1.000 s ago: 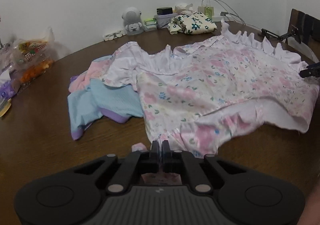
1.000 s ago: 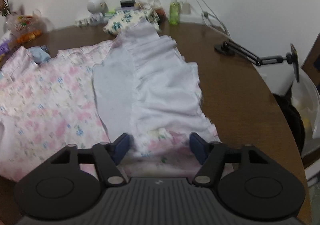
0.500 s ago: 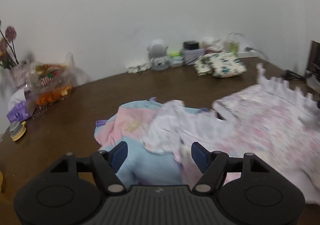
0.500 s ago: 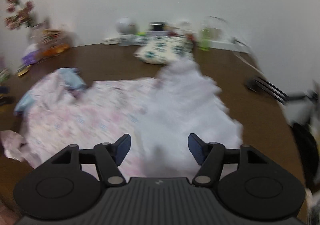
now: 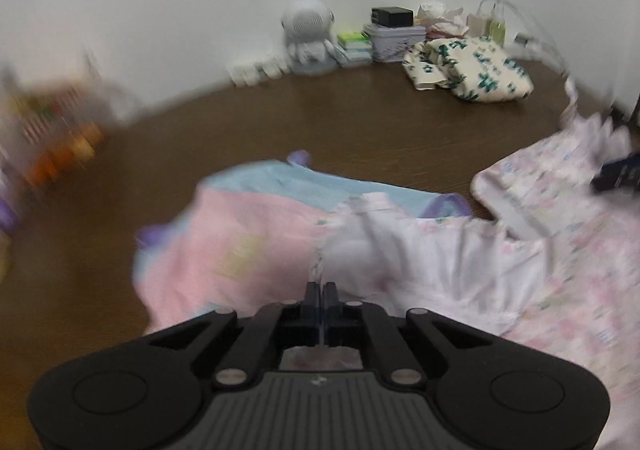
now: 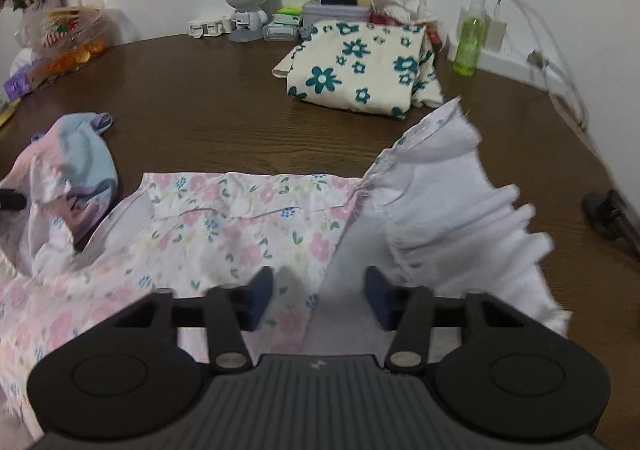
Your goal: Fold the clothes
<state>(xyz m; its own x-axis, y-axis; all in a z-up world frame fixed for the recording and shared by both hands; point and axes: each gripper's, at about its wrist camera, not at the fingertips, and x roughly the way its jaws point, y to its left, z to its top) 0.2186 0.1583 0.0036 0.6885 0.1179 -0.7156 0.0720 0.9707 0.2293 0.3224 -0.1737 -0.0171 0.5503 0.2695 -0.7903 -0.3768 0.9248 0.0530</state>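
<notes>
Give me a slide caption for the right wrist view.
Open right gripper poised over pink floral dress on brown table.

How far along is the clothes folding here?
Early on. Done: one teal-flowered cloth already lies folded at the back of the table. In hand: the pink floral dress is spread out, the left gripper pinching its pale edge shut, while the right gripper hangs open over its white ruffle. Left: folding the dress, then the crumpled pink and blue garment.

Thin matt cloth dress with ruffled hem lies on a dark, faintly glossy wood-grain table.
</notes>
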